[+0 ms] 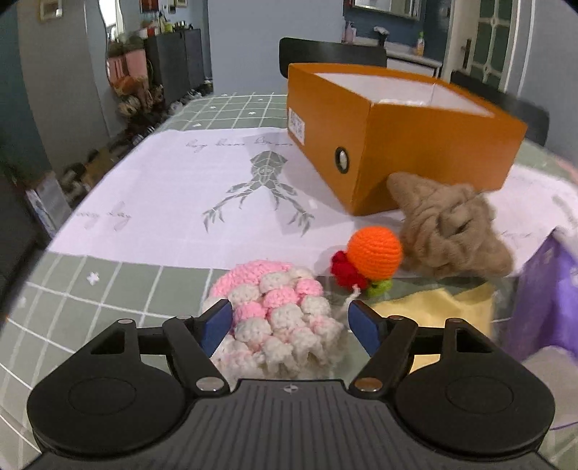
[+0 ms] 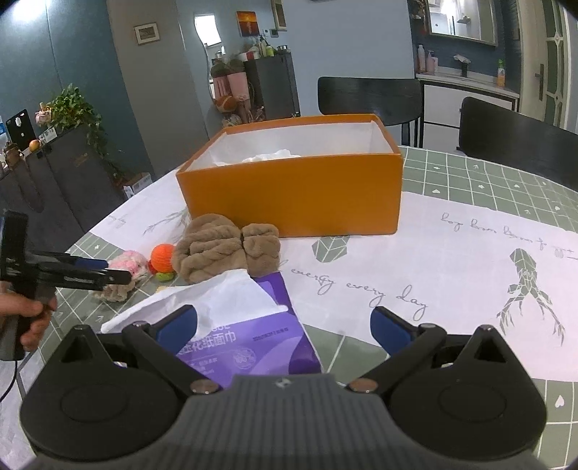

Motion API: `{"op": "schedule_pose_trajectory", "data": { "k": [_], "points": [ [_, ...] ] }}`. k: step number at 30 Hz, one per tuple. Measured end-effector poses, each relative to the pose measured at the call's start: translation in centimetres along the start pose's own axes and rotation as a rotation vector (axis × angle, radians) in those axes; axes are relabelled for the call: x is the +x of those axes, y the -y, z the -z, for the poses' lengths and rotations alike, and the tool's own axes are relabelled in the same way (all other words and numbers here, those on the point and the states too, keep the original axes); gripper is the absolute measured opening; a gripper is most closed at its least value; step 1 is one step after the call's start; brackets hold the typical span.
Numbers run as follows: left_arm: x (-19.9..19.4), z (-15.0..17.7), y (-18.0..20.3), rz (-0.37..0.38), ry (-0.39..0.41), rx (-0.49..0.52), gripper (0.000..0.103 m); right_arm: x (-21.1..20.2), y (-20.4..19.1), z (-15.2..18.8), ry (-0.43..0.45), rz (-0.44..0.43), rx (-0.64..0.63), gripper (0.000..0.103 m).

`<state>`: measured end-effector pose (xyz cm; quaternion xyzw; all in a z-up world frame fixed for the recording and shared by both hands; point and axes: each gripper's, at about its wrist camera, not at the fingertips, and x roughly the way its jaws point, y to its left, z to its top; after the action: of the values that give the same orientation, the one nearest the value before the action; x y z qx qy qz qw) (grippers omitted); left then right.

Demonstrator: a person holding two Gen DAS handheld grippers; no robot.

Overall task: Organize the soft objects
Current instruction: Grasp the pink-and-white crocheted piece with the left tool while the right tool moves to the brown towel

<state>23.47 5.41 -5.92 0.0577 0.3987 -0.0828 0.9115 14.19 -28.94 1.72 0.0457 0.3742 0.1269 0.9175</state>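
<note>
On the worktop [image 2: 487, 188] stood one orange box [image 2: 292, 195], one purple tissue pack [image 2: 260, 340], one yellow cloth [image 1: 444, 311] and three yarn pieces: pink-white [image 1: 281, 318], orange-red [image 1: 372, 253], brown [image 1: 451, 231].

this is a home, most probably a dining room with an open living area. a dining table [image 2: 487, 188] carries a green checked cloth [image 2: 505, 173] with small hearts, and a white printed runner [image 2: 451, 253] lies across it. two black chairs [image 2: 368, 97] stand at the far side of the table. on the blue-grey walls hang small framed pictures [image 2: 146, 33] and a mirror [image 2: 462, 20]. a dark cabinet [image 2: 271, 83] bears bottles and small ornaments, and a leafy plant [image 2: 77, 108] stands on a low sideboard. at the right there is a white glazed door [image 2: 552, 65] beside a counter with bottles [image 2: 426, 59].
</note>
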Motion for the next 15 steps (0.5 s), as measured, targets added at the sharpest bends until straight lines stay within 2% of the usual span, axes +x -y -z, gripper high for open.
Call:
{"op": "schedule_pose_trajectory", "data": {
  "k": [4,9,10,12,15],
  "points": [
    [0.8,0.1,0.8,-0.055,-0.008,0.059,0.087,-0.1,-0.1,0.0,0.003,-0.007,-0.005,0.100],
    [0.9,0.8,0.8,-0.085,0.005,0.123,0.076,-0.2,0.0,0.0,0.006,-0.012,-0.006,0.100],
    [1.0,0.8,0.7,-0.085,0.007,0.128,0.075,-0.2,0.0,0.0,0.006,-0.012,-0.005,0.100],
    [0.8,0.9,0.2,-0.084,0.008,0.132,0.066,-0.2,-0.1,0.0,0.007,-0.013,-0.006,0.100],
    [0.6,0.9,-0.9,-0.087,0.008,0.113,0.062,-0.1,-0.1,0.1,0.007,-0.018,-0.009,0.100]
  ]
}}
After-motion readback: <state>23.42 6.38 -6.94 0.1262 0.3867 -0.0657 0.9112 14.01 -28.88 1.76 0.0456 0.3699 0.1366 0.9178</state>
